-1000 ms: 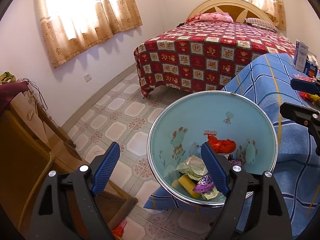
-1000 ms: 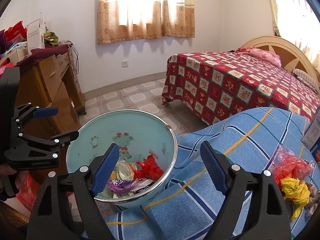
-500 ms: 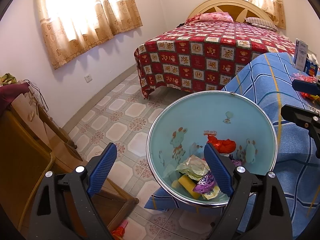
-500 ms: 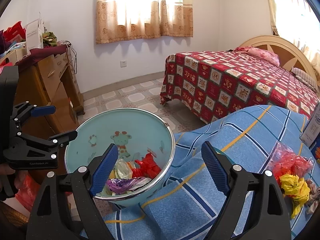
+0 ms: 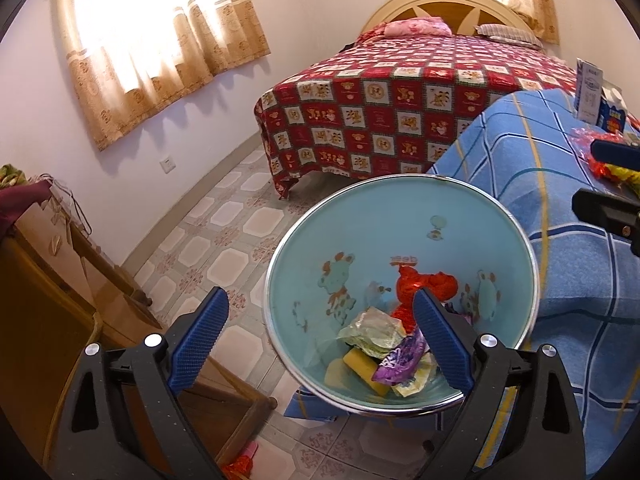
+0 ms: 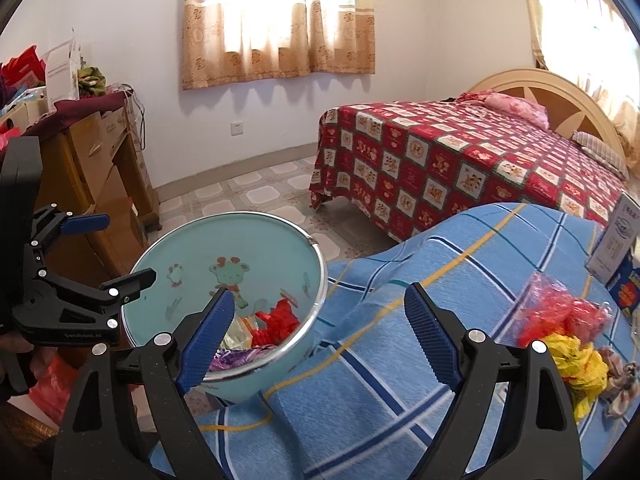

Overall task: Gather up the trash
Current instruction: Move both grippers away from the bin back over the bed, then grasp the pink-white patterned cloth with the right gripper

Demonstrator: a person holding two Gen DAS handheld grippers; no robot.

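Trash bin [image 5: 400, 240], pale teal with cartoon animal prints and a chrome rim, sits on the floor tight against the blue plaid bedspread [image 6: 400, 380], just ahead of and below the left gripper [image 5: 320, 336]. Inside: red crumpled wrapper [image 5: 424, 284], pale green wrapper [image 5: 372, 332], yellow piece [image 5: 360, 364], purple wrapper [image 5: 400, 360]. Left gripper's jaws have just been opening, now spread wide, nothing between the pads; right pad overlaps the bin's mouth in view, left pad hangs over floor tiles. Right gripper [image 6: 320, 336] also has been opening, jaws wide and empty, hovering over the bedspread edge with the bin to its front-left. Loose trash on the bedspread to its right: red plastic bag [image 6: 560, 312], crumpled yellow bag [image 6: 576, 364] just beside it, both well clear of the pads. Further out: bed with red patchwork cover [image 6: 460, 168] beyond the bin, wooden dresser [image 6: 92, 168] off to the left.
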